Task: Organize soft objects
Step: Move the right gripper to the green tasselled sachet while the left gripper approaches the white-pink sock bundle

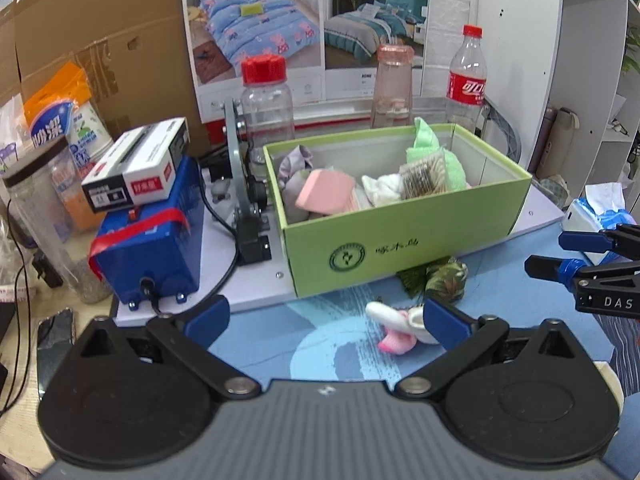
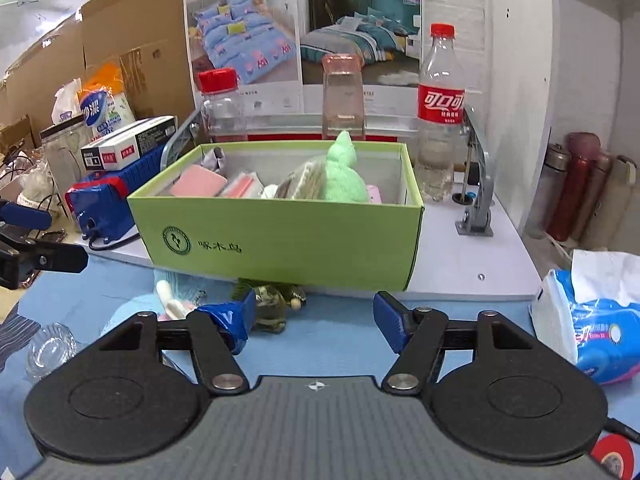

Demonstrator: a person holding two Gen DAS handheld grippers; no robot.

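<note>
A green cardboard box point(image 1: 404, 240) point(image 2: 280, 240) stands on a white board and holds a pink sponge point(image 1: 325, 194) point(image 2: 198, 182), a green towel point(image 1: 434, 152) point(image 2: 344, 176), white socks point(image 1: 382, 186) and other soft items. In front of it on the blue mat lie a white and pink sock point(image 1: 394, 326) point(image 2: 172, 300) and a green patterned soft item point(image 1: 440, 278) point(image 2: 276, 304). My left gripper point(image 1: 326, 320) is open, its right finger beside the sock. My right gripper point(image 2: 316, 318) is open, its left finger next to the green item. The right gripper point(image 1: 572, 258) also shows at the left wrist view's right edge.
Behind the box stand a red-capped jar point(image 1: 266, 100), a pink-lidded bottle point(image 1: 394, 84) and a cola bottle point(image 1: 468, 80). A blue device point(image 1: 148, 248) with a small carton on it sits left. A tissue pack point(image 2: 588, 320) lies right. A glass point(image 2: 48, 350) sits left on the mat.
</note>
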